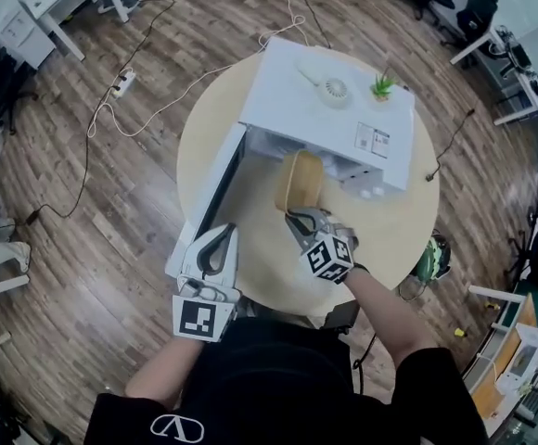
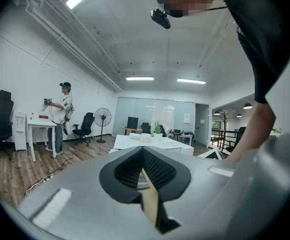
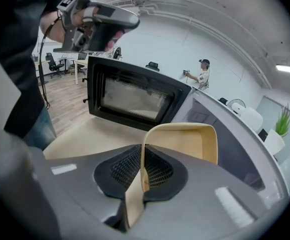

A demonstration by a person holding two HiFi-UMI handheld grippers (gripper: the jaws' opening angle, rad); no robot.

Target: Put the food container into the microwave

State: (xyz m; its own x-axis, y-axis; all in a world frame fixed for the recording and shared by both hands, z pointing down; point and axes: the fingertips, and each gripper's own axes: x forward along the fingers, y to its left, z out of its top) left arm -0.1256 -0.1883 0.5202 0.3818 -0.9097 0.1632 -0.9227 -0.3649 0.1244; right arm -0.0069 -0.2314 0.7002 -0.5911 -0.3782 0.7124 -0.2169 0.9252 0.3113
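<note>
Right gripper view: right claw (image 3: 142, 176) pinches food container (image 3: 185, 141) rim; could pivot, strike microwave (image 1: 297, 82) frame at 2 o'clock. Left claw (image 2: 145, 169) closed, empty.

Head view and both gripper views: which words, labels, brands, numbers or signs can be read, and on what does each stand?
No text can be read in any view.
Sticker on top of the microwave: print too small to read.
Shirt emblem: a white logo shape, no letters.
Left marker cube, right marker cube: square patterns only, no letters.
Wall notice, left gripper view: too small to read.
</note>
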